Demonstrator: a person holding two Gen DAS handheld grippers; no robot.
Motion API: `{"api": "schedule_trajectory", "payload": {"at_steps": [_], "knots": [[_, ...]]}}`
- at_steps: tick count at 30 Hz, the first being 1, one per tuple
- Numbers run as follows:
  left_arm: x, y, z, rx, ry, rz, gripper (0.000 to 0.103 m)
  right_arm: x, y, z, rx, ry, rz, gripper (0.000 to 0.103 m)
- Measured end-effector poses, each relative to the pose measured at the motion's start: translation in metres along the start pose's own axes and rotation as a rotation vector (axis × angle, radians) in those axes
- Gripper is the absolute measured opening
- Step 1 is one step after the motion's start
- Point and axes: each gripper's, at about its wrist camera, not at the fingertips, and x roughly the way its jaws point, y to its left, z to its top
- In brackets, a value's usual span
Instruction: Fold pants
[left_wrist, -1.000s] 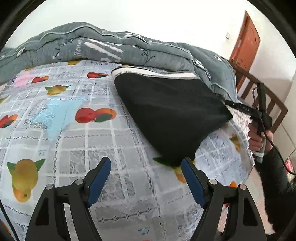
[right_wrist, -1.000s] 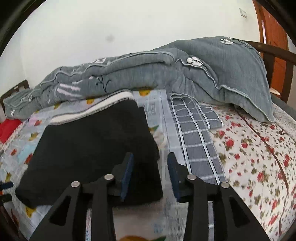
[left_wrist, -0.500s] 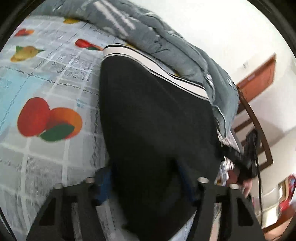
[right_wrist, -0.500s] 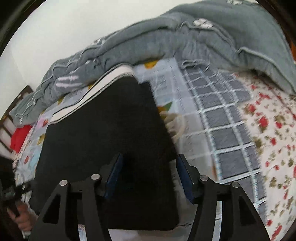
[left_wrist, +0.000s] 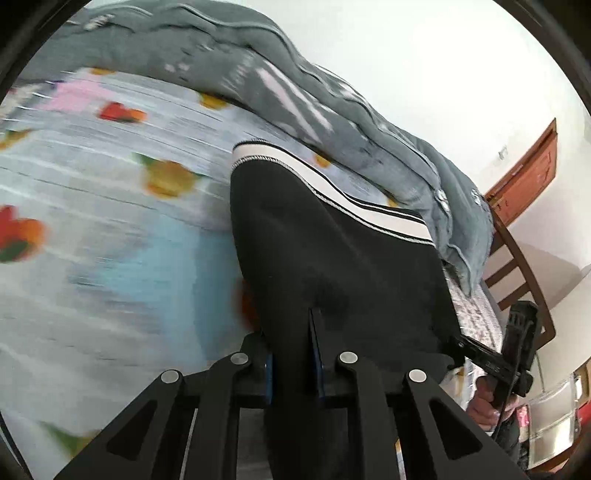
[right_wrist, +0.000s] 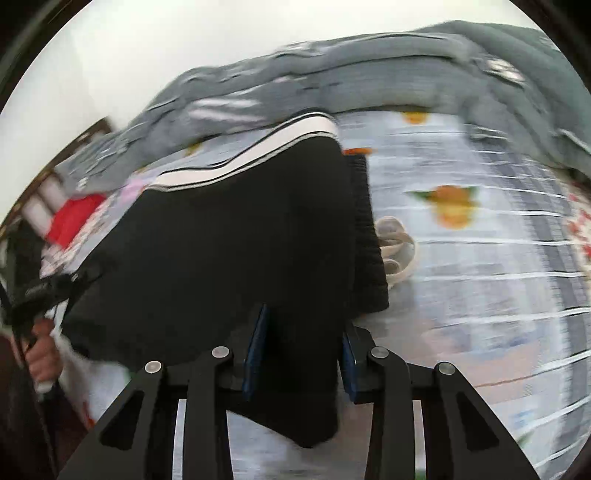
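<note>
Left tool (left_wrist: 291, 363): I have it clamped narrow on the near edge of the pants (left_wrist: 332, 266).
Right tool (right_wrist: 299, 354): closed on the same edge, further along.
Pants: folded, on the bed (left_wrist: 110, 258), white stripe toward the quilt (left_wrist: 258, 74).
Long axis: I judge it runs tool to tool; fold goes away from me, toward the quilt.

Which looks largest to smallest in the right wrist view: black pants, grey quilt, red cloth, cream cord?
1. black pants, inflated by nearness to the camera
2. grey quilt
3. red cloth
4. cream cord, about like the red cloth; unsure.
</note>
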Motion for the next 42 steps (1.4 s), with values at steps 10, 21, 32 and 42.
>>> {"api": "schedule_trajectory", "payload": {"at_steps": [10, 21, 32, 42], "knots": [[-0.035, 0.046, 0.007, 0.055, -0.031, 0.161, 0.057, 0.018, 0.047, 0.062, -0.074, -0.111, -0.016, 0.046], [-0.042, 0.028, 0.022, 0.158, -0.095, 0.214, 0.059, 0.024, 0.030, 0.088, -0.009, -0.163, 0.040, 0.011], [0.009, -0.029, 0.063, 0.301, -0.136, 0.274, 0.059, 0.017, 0.050, 0.109, -0.081, -0.209, -0.130, 0.030], [0.104, -0.040, 0.084, 0.375, -0.034, 0.428, 0.062, 0.101, 0.061, 0.117, -0.137, -0.082, -0.204, 0.030]]}}
